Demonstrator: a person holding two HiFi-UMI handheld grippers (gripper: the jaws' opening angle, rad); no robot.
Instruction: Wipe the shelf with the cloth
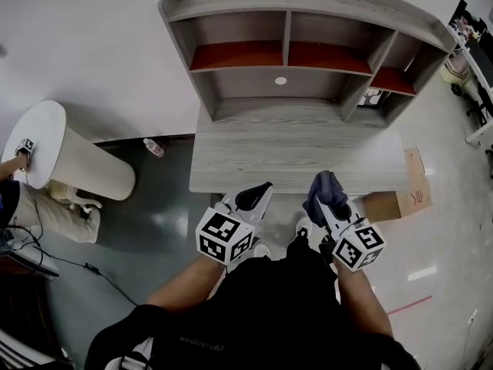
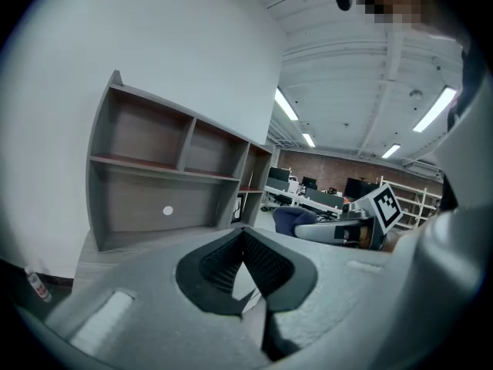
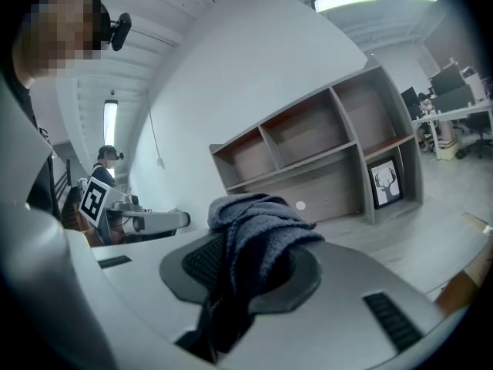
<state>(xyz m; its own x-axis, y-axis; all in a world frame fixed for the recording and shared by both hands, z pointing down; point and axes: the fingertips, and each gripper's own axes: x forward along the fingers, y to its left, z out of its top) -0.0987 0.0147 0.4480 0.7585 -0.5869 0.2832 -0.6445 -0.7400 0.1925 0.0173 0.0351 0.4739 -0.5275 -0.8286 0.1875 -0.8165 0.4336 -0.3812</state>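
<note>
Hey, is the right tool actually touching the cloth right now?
Touching. The right gripper view shows the right tool shut on the blue-grey knitted cloth: the cloth is pinched between its jaws and bulges out above them.

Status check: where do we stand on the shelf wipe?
Left gripper shut, empty. Right gripper shut on cloth, short of the shelf. Framed picture sits in lower right bay.
</note>
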